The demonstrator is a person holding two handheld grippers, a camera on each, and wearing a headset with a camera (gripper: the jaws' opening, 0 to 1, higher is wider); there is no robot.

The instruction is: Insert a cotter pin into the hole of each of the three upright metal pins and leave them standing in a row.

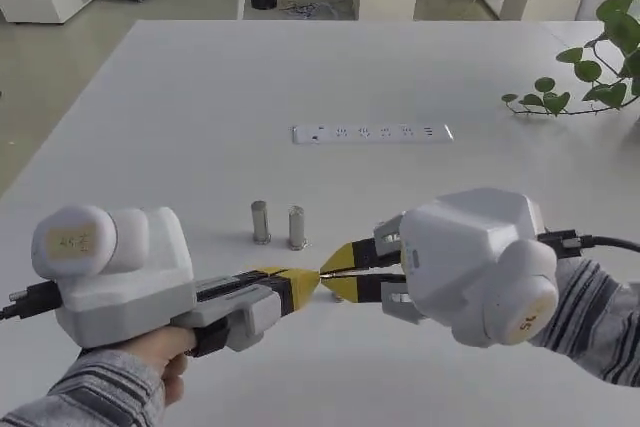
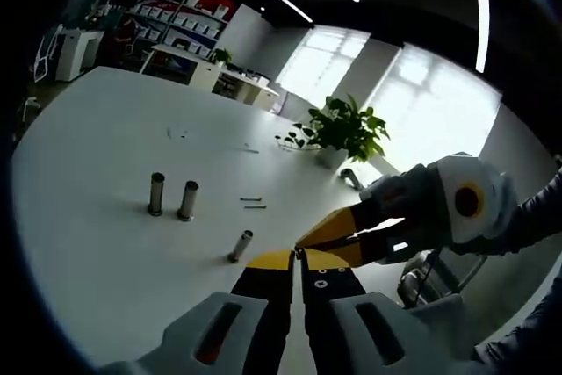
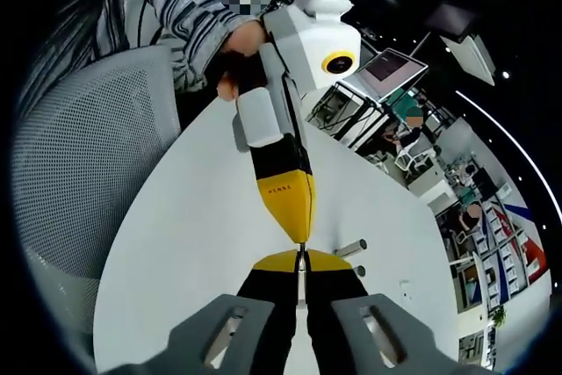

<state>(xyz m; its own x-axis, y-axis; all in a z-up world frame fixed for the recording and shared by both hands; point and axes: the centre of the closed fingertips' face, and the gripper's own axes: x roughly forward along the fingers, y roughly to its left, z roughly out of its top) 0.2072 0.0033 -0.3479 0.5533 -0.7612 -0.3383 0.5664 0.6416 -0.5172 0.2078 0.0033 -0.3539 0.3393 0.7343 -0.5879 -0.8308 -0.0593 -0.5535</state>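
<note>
- White table (image 1: 200, 97): two upright pins (image 1: 260, 222) stand just beyond the grippers, and a third pin (image 2: 241, 246) lies flat nearby.
- Right gripper (image 1: 326, 273) pinches a cotter pin (image 1: 360, 272), its long axis pointing at the closed left gripper (image 1: 314, 279), tip to tip.

The upright pins (image 1: 260, 222) at centre frame looked like dull grey metal, and the cotter pin (image 1: 362, 272) like thin bright wire. The table (image 1: 300, 77) was smooth matt white. The left gripper (image 1: 308, 282) and right gripper (image 1: 330, 274) had satin white plastic shells. The sleeve (image 1: 100, 392) at lower left was striped cloth.
</note>
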